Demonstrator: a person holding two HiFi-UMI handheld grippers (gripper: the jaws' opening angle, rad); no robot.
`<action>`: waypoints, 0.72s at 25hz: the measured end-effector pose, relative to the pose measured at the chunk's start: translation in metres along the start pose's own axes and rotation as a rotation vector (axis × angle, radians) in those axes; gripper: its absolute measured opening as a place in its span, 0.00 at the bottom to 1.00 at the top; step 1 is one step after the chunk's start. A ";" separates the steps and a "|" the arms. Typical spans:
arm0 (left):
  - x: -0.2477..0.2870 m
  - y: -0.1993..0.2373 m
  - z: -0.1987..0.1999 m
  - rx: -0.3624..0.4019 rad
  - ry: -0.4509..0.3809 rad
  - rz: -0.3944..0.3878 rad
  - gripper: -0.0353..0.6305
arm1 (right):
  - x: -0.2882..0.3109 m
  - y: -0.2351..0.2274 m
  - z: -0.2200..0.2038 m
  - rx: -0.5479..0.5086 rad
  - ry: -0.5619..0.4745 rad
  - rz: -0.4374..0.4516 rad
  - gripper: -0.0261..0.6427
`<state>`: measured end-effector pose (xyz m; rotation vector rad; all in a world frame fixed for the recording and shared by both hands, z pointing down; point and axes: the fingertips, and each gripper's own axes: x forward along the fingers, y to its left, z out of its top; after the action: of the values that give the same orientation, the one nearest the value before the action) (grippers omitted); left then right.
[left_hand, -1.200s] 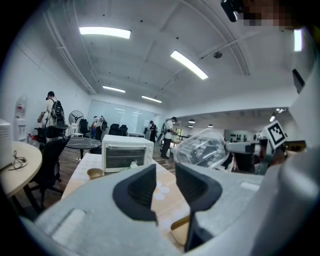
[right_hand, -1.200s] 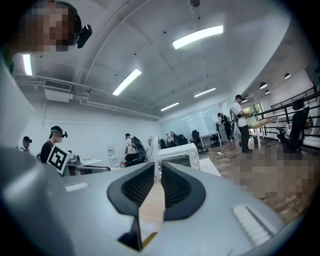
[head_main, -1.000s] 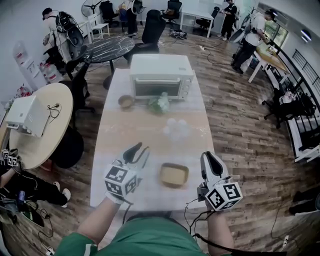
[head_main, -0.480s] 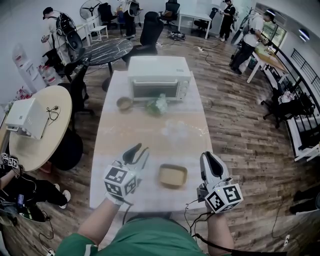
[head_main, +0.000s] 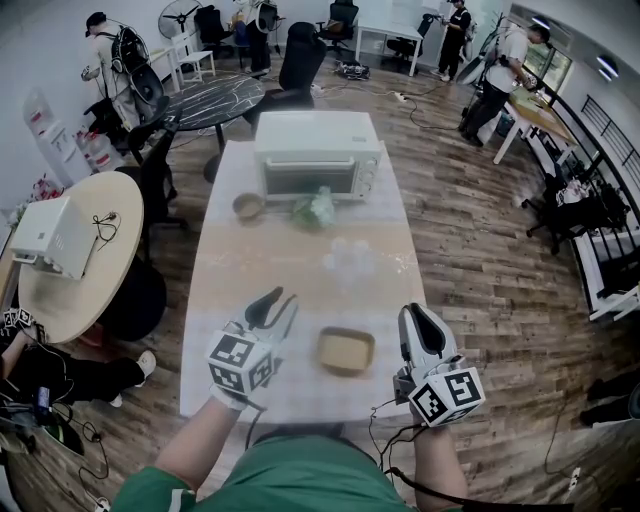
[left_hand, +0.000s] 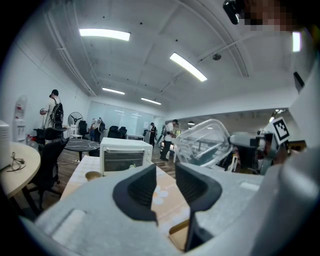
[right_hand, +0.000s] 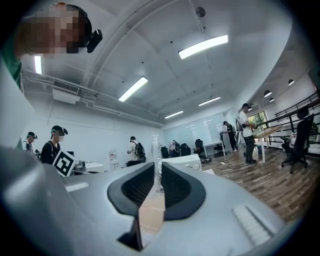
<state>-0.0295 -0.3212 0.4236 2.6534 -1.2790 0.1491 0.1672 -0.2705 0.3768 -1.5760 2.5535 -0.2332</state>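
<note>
My right gripper (head_main: 417, 312) (right_hand: 158, 172) is shut on the edge of a clear plastic lid (left_hand: 205, 145), held upright above the table's near right side. In the right gripper view the lid (right_hand: 156, 150) shows as a thin clear strip between the jaws. A narrow gap separates the jaws of my left gripper (head_main: 277, 298) (left_hand: 165, 172), which is open and holds nothing, over the near left of the table. Between the two grippers a shallow tan square tray (head_main: 346, 350) (left_hand: 177, 232) lies on the table.
The long light wood table (head_main: 250, 260) carries a white toaster oven (head_main: 317, 150) at its far end, a small brown bowl (head_main: 248, 206), a green bundle (head_main: 315, 210) and a few clear round pieces (head_main: 350, 258). A round table (head_main: 95, 225), chairs and people stand around.
In the left gripper view the clear lid has risen and tilted a little. Both grippers stay almost where they were. People in the background have shifted.
</note>
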 end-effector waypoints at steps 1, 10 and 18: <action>0.000 -0.001 0.000 0.000 0.000 0.000 0.23 | 0.000 0.000 0.000 0.000 0.000 0.001 0.10; 0.000 0.001 -0.001 -0.004 0.003 0.003 0.23 | 0.001 0.001 0.001 -0.001 0.000 0.005 0.10; 0.002 -0.002 -0.002 -0.002 0.009 0.008 0.23 | 0.000 0.001 0.001 -0.003 0.000 0.016 0.10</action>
<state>-0.0270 -0.3211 0.4255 2.6438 -1.2865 0.1607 0.1665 -0.2697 0.3755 -1.5559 2.5666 -0.2286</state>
